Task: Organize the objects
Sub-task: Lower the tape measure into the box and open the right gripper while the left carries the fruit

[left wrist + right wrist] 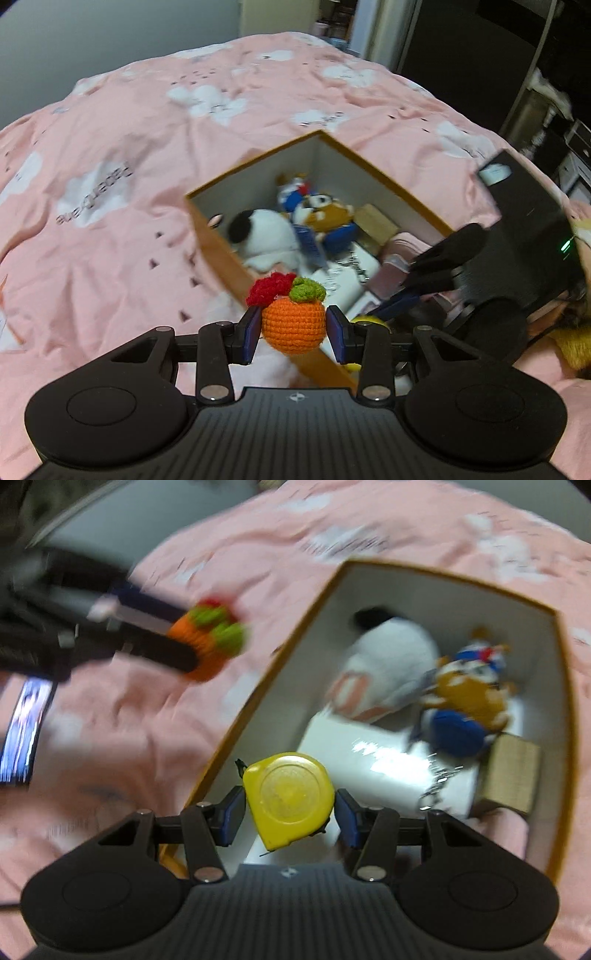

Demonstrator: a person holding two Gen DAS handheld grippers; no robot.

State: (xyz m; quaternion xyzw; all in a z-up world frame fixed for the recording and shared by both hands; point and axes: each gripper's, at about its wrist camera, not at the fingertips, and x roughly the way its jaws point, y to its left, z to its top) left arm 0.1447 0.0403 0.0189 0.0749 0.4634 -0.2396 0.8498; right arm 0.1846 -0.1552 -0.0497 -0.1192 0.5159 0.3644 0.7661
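orange crochet fruit (293, 326) pinched, left fingers (252, 334) | yellow tape measure (290, 799) pinched, right fingers (232, 818) | box (406, 572) contents blurred

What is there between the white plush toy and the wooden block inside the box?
The orange-and-blue plush toy lies between the white plush toy and the wooden block; both wrist views show it.

Dim, soft indoor light; strong fisheye bending at edges; right wrist view heavily motion-blurred
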